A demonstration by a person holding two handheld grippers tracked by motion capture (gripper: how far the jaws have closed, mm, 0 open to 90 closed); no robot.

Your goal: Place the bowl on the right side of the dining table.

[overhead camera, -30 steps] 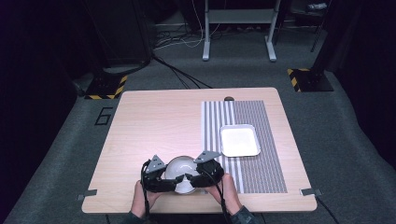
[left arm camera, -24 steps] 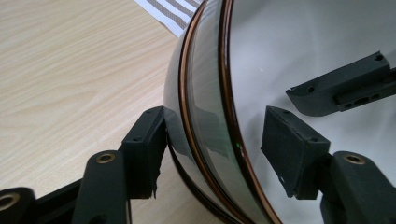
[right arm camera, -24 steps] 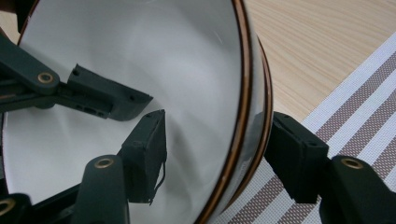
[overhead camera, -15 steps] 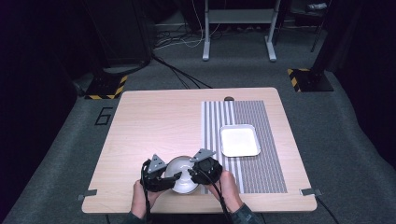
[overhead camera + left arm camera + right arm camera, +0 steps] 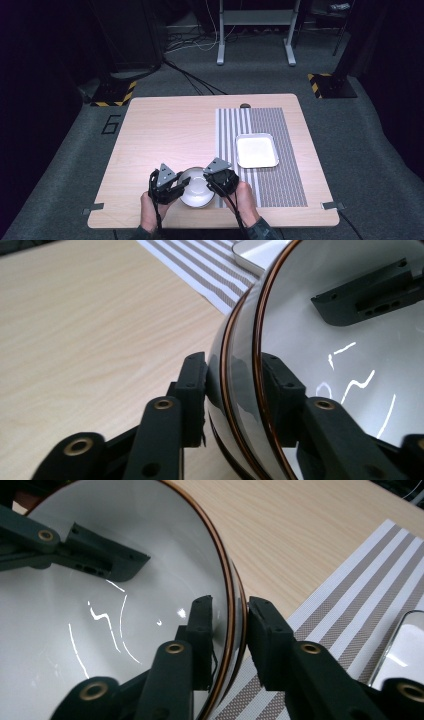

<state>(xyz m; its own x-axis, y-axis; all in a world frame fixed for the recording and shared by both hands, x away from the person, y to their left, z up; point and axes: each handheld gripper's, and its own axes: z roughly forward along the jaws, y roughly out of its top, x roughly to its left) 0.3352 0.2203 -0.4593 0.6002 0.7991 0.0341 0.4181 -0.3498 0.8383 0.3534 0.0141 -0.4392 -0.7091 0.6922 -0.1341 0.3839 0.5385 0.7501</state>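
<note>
Both grippers, left gripper (image 5: 184, 183) and right gripper (image 5: 209, 181), have just been closing, now clamping the bowl (image 5: 196, 192) rim at nine and three o'clock; lifting levelly is keeping it steady.

light wood desk (image 5: 165, 135) on grey carpet floor (image 5: 380, 150), room dark beyond. grey metal stand legs (image 5: 255, 30) at far end, black cables (image 5: 190, 75) trailing across the floor. 2 yellow-black hazard-taped bases (image 5: 112, 92) flank the desk. numeral 6 (image 5: 111, 124) marked on the floor at its left.
</note>
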